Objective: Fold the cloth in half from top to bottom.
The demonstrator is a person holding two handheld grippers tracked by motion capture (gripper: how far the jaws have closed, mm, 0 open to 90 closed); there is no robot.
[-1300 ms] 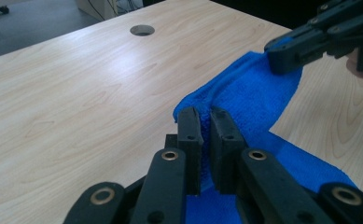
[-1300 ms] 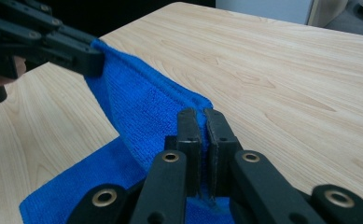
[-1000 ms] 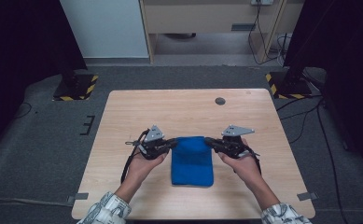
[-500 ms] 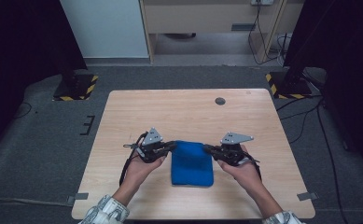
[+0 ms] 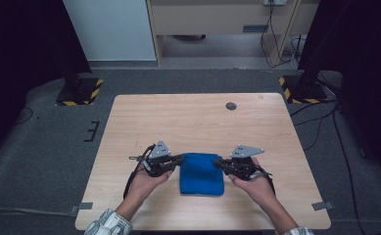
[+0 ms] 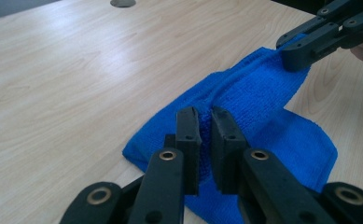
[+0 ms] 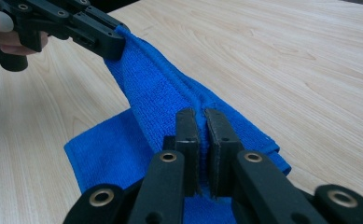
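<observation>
Near edge of table [image 5: 129,205]: two forearms enter from below, patterned sleeve cuff [image 5: 107,224] on the left one.

Left hand [image 5: 146,180] carries the left gripper [image 5: 182,159]. Jaws nearly together, pinched on the far left corner of the blue cloth [image 5: 201,173]. In the left gripper view the two black jaws clamp a raised fold of the blue cloth, only a thin slit between them, terry pile showing in the slit.

Right hand [image 5: 253,182] carries the right gripper [image 5: 217,163]. Jaws likewise closed down on the cloth's far right corner; the right gripper view shows them squeezing the hemmed edge.

Cloth sits at the near-centre of the table, between the two grippers. Far edge lifted off the wood and stretched into a ridge from one gripper to the other; near part lies flat on the table, doubled over. Grey three-cornered plate [image 5: 247,150] on top of the right gripper, a similar one on the left.

Farther out: bare light wood, then a small dark round disc [image 5: 231,105] near the far edge, well apart from the cloth.

Beyond the table: grey floor, yellow-and-black striped stand bases [image 5: 80,91] at both far corners, cables [image 5: 320,127] trailing on the right.
</observation>
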